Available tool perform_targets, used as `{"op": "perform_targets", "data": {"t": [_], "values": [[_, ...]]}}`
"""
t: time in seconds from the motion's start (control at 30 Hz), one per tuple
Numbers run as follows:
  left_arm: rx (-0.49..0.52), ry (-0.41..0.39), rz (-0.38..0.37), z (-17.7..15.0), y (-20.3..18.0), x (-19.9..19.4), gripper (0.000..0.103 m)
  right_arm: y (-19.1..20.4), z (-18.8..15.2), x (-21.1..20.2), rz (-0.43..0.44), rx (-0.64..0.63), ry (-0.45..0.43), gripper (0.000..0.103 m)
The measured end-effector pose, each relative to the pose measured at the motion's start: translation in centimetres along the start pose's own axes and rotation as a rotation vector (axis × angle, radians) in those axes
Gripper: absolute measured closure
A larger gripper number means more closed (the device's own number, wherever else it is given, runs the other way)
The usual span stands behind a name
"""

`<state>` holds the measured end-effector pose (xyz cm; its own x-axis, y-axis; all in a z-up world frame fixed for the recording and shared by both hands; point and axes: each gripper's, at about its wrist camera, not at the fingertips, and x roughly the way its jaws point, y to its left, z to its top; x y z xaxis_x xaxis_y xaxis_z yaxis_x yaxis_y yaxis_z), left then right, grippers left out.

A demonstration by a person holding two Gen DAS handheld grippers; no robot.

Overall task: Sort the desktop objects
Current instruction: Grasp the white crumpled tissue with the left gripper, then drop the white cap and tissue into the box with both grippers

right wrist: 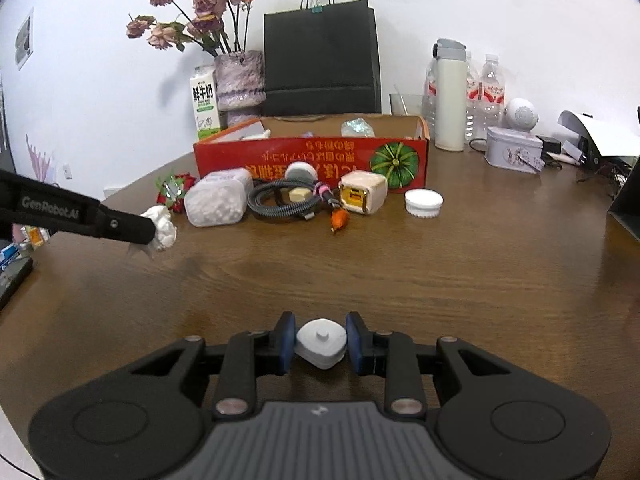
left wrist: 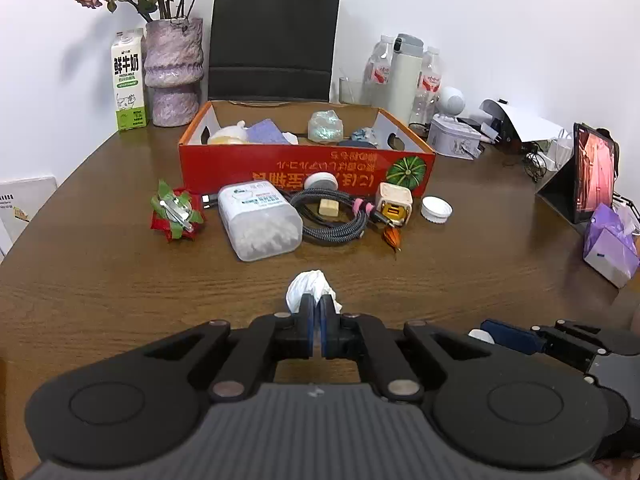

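A crumpled white tissue (left wrist: pixel 310 286) sits pinched in the clenched left gripper (left wrist: pixel 319 307), clear above the wooden table (left wrist: pixel 100 280). The right gripper (right wrist: pixel 321 340) clamps a small white cap-like piece (right wrist: pixel 321 342) (rounded, with a stub on top). Ahead lies bare tabletop, then clutter along the red box (left wrist: pixel 304 168)'s front wall.

- A dark brown wooden table (left wrist: pixel 100 280) with visible grain fills the foreground.
- A plain white wall (left wrist: pixel 480 20) rises directly behind the table, evenly lit.
- Soft shadows fall on the wall above the table's far edge.
- A small picture (right wrist: pixel 24 38) hangs on the wall, far left of the table.
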<state>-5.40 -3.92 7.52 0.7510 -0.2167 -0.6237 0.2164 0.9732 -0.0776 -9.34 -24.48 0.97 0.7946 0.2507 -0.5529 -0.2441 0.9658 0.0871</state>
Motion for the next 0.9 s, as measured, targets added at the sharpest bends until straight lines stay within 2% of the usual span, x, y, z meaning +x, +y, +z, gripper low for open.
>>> {"op": "perform_targets", "data": {"t": [0.4, 0.57, 0.77, 0.9], "values": [[-0.012, -0.003, -0.020, 1.0, 1.0, 0.2, 0.099, 2.1, 2.2, 0.5, 0.014, -0.006, -0.042, 0.077], [-0.015, -0.033, -0.038, 2.0, 1.6, -0.1, 0.099, 2.1, 4.1, 0.3, 0.002, 0.004, -0.091, 0.077], [-0.061, -0.087, -0.106, 7.5, 3.0, 1.1, 0.100, 0.2, 9.5, 0.6, -0.026, 0.065, -0.186, 0.077], [-0.072, -0.086, -0.132, 13.1, 3.6, 4.5, 0.100, -1.4, 13.8, 2.2, -0.021, 0.109, -0.226, 0.077]]}}
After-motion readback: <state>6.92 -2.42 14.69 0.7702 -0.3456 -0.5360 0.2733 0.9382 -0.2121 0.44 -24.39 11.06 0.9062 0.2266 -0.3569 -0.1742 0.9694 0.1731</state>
